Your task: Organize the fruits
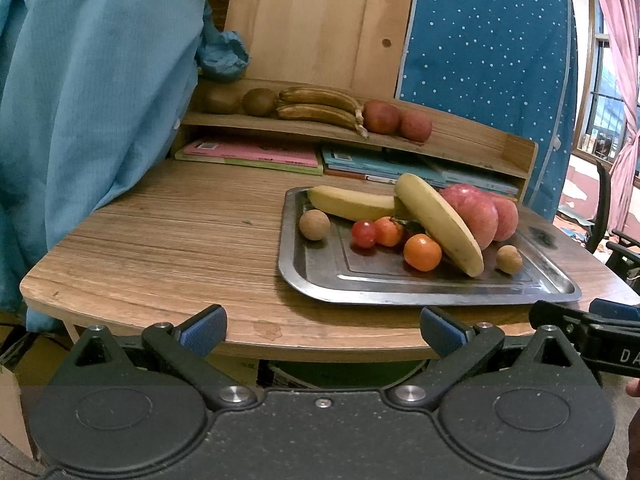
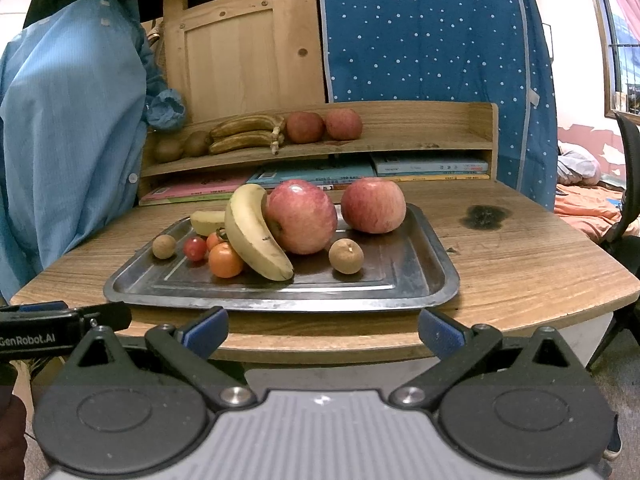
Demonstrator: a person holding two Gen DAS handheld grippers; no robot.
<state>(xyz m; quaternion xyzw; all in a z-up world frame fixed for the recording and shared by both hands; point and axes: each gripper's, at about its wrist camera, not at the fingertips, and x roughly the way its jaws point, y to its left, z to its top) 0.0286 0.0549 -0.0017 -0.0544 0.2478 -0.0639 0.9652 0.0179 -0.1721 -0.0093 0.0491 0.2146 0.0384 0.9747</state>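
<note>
A metal tray (image 2: 424, 264) (image 1: 540, 276) on the wooden table holds two yellow bananas (image 2: 252, 236) (image 1: 436, 220), two red apples (image 2: 302, 216) (image 2: 374, 205) (image 1: 476, 212), small orange and red fruits (image 2: 225, 260) (image 1: 422, 252) and two brown round fruits (image 2: 346, 256) (image 1: 315, 224). The wooden shelf (image 2: 420, 124) (image 1: 472, 136) behind carries kiwis (image 1: 259, 101), brown bananas (image 2: 248, 132) and two apples (image 2: 304, 127). My left gripper (image 1: 323, 330) and right gripper (image 2: 323, 330) are both open and empty, just before the table's front edge.
Books (image 2: 432, 168) (image 1: 256, 154) lie under the shelf. A blue garment (image 1: 80, 100) hangs at the left. A wooden panel (image 2: 248, 40) and a dotted blue cloth (image 2: 432, 32) stand behind. An office chair (image 2: 628, 184) is at the right.
</note>
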